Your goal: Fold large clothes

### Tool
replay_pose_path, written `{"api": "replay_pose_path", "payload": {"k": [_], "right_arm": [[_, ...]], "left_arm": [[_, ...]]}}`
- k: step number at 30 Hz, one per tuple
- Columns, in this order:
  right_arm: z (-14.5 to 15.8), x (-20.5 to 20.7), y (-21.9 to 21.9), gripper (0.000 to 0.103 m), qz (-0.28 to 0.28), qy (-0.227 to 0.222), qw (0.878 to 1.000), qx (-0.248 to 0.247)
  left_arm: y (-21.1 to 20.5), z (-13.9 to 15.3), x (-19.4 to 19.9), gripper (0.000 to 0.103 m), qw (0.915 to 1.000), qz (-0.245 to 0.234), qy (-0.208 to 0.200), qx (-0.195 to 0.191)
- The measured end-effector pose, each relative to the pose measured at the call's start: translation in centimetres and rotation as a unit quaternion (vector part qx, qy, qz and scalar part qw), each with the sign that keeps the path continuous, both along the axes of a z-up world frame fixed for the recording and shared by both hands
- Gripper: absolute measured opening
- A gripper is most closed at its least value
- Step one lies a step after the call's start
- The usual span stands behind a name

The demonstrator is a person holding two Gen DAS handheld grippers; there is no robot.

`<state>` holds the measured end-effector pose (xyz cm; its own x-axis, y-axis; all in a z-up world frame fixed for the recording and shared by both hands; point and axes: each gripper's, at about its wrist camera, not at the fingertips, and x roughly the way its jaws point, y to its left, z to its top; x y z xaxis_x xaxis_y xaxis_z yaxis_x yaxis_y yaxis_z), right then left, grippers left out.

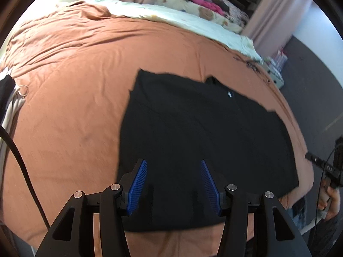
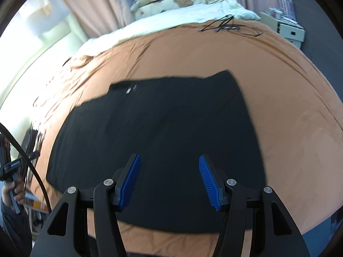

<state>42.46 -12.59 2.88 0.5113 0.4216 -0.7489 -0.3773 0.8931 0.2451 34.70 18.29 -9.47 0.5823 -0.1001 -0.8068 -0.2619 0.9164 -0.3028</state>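
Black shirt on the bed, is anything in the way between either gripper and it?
Nothing visible. The black shirt lies flat on the orange blanket, and both the left gripper and right gripper hang open above its near edge.

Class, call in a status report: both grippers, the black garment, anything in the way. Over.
Left gripper open, empty. Right gripper open, empty. Black garment lying flat on the orange bedspread, partly folded. Nothing on it; over.

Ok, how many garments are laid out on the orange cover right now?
1: a black garment lies flat on the orange cover, below both open hand-held grippers. More dark and pale fabric hangs at the bed's left edge; its kind is unclear.
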Motion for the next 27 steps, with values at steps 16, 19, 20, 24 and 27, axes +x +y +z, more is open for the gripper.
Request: {"api": "replay_pose_path", "payload": {"k": [16,19,20,24,27], "right_arm": [[-4.0,-2.7,8.1,0.055,0.111,0.061,0.986,-0.107],[-5.2,-1.6,10.1,0.055,0.115,0.071,0.982,-0.136],[-5.6,-1.0,10.5,0.055,0.114,0.072,0.980,-0.144],[-5.8,0.9,11.8,0.055,0.107,0.064,0.980,-0.155],[-5.7,3.0,12.5,0.055,0.098,0.062,0.981,-0.157]], "left_arm": [[-9.3,-5.6,0.4,0.055,0.9898,-0.092,0.079,0.074],[-9.6,-6.6,1.3,0.055,0.9883,-0.090,0.094,0.079],[-9.7,-7.0,1.7,0.055,0.9875,-0.090,0.098,0.084],[-10.0,-8.0,2.9,0.058,0.9847,-0.092,0.105,0.104],[-9.9,-8.2,3.6,0.062,0.9849,-0.090,0.101,0.108]]}}
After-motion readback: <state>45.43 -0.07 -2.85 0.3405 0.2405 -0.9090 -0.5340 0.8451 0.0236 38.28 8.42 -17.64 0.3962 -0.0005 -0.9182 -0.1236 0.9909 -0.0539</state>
